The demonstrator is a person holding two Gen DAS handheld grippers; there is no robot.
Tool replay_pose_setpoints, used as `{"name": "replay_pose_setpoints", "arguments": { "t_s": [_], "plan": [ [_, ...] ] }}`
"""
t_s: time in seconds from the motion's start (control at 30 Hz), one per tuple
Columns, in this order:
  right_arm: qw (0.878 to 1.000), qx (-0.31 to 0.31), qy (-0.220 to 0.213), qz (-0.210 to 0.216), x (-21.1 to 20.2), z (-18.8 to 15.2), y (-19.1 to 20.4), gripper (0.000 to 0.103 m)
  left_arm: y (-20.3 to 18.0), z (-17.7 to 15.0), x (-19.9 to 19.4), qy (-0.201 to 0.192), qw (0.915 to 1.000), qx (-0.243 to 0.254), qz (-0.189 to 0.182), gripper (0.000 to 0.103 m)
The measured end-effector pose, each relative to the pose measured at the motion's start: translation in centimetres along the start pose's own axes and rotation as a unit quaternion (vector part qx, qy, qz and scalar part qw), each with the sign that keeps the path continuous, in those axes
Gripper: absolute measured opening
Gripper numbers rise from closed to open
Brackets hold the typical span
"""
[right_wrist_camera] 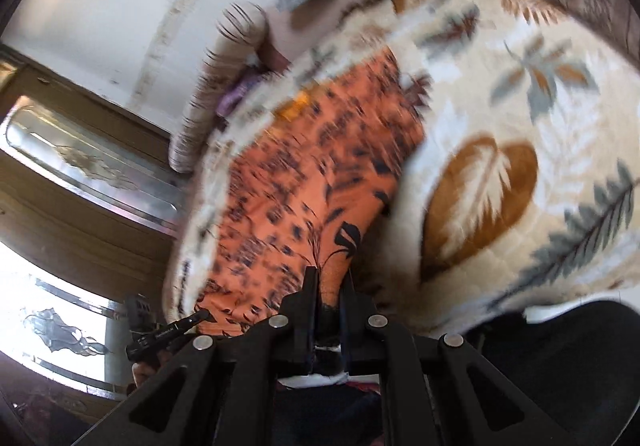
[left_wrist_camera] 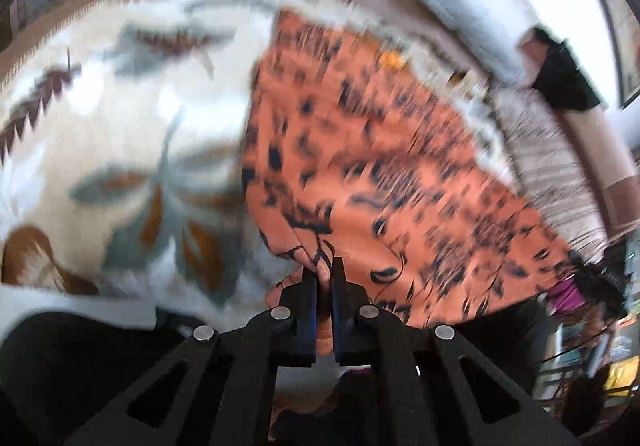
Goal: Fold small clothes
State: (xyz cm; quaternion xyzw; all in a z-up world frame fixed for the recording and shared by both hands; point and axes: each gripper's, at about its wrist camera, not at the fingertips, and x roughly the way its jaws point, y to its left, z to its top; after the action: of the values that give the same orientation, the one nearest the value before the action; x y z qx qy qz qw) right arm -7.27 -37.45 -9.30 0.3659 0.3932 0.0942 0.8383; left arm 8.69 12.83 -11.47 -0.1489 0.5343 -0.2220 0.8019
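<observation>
Both claws — left claw (left_wrist_camera: pixel 325 266), right claw (right_wrist_camera: pixel 329 278) — pinch the orange garment's (left_wrist_camera: pixel 380 174) near edge.

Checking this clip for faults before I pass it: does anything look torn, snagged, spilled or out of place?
Nothing stands out. The orange cloth hangs whole, each gripper, left and right, pinching an edge of it above the leaf-print blanket. Both views are motion-blurred, so small flaws would not show.

Thin smooth cloth is seen in the orange garment (left_wrist_camera: pixel 400 174); the leaf-patterned blanket (left_wrist_camera: pixel 120 118) looks plush and fuzzy.
</observation>
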Motion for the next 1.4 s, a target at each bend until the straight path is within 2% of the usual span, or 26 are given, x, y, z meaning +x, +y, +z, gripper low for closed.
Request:
{"name": "replay_pose_setpoints", "arguments": {
  "t_s": [0.2,0.27,0.3,0.33,0.37,0.53,0.6,0.67,0.7,0.73,0.77,0.8,0.93,1.03,1.07,1.1,1.13,1.17,1.23,1.27,1.4],
  "plan": [
    [0.995,-0.009,-0.095,0.037,-4.6,2.9,1.7,0.009,-0.5,4.7,-5.0,-0.079,0.996,0.002,-0.042,0.005],
    [0.994,-0.017,-0.102,0.029,-4.7,3.6,2.1,0.009,-0.5,5.7,-5.4,-0.088,0.9953,0.007,-0.039,0.005],
    [0.995,-0.026,-0.093,0.002,-4.2,3.9,2.4,0.009,-0.6,5.8,-5.2,-0.087,0.9957,0.011,-0.031,0.005],
    [0.996,-0.035,-0.073,-0.043,-3.0,3.9,2.5,0.009,-0.6,5.8,-4.7,-0.085,0.996,0.014,-0.022,0.005],
    [0.996,-0.035,-0.056,-0.058,-2.0,3.8,2.2,0.011,-0.5,5.7,-4.0,-0.079,0.9966,0.011,-0.022,0.005],
    [0.995,0.047,0.02,-0.088,3.5,1.9,-1.9,0.013,1.1,3.3,-2.2,-0.045,0.9988,-0.007,-0.014,0.005],
    [0.989,0.082,0.066,-0.101,6.1,0.2,-4.0,0.02,1.8,2.7,-1.8,-0.035,0.9992,-0.015,-0.008,0.005],
    [0.985,0.096,0.091,-0.112,7.7,-1.4,-5.4,0.028,2.2,2.5,-1.8,-0.032,0.9993,-0.02,-0.007,0.005],
    [0.983,0.098,0.096,-0.12,8.3,-2.1,-5.9,0.04,2.3,2.5,-1.8,-0.032,0.9993,-0.02,-0.008,0.005],
    [0.982,0.098,0.1,-0.127,8.7,-2.5,-6.4,0.068,2.2,2.6,-1.7,-0.033,0.9993,-0.018,-0.007,0.005],
    [0.981,0.103,0.096,-0.131,9.2,-3.1,-6.9,0.078,2.1,2.7,-1.7,-0.033,0.9993,-0.017,-0.006,0.005],
    [0.981,0.113,0.09,-0.13,9.6,-3.6,-7.4,0.081,1.9,2.9,-1.6,-0.033,0.9993,-0.015,-0.005,0.005],
    [0.978,0.14,0.108,-0.113,11.9,-4.8,-8.8,0.081,0.8,3.5,-1.7,-0.04,0.9992,0.001,-0.008,0.005],
    [0.974,0.139,0.138,-0.118,14.1,-5.8,-8.8,0.081,0.4,3.7,-1.8,-0.043,0.999,0.003,-0.009,0.005],
    [0.972,0.135,0.144,-0.125,14.7,-6.2,-8.8,0.079,0.4,3.8,-1.8,-0.043,0.999,0.001,-0.01,0.005],
    [0.972,0.134,0.149,-0.121,15.1,-6.5,-8.8,0.071,0.5,3.7,-1.8,-0.043,0.999,0.001,-0.009,0.005],
    [0.974,0.134,0.147,-0.107,15.1,-6.6,-8.7,0.052,0.5,3.7,-1.9,-0.043,0.999,0.0,-0.007,0.005],
    [0.975,0.128,0.151,-0.098,14.9,-6.6,-8.3,0.043,0.6,3.7,-2.0,-0.044,0.999,-0.001,-0.005,0.005],
    [0.975,0.073,0.168,-0.128,14.2,-6.4,-6.5,0.008,1.0,3.7,-2.2,-0.044,0.999,-0.007,-0.004,0.005],
    [0.975,0.055,0.172,-0.131,13.7,-6.3,-5.8,0.008,1.1,3.7,-2.3,-0.046,0.9989,-0.008,-0.003,0.005],
    [0.982,0.032,0.165,-0.09,11.0,-5.2,-3.5,0.007,1.2,4.0,-2.5,-0.052,0.9986,-0.011,-0.007,0.005]
  ]
}}
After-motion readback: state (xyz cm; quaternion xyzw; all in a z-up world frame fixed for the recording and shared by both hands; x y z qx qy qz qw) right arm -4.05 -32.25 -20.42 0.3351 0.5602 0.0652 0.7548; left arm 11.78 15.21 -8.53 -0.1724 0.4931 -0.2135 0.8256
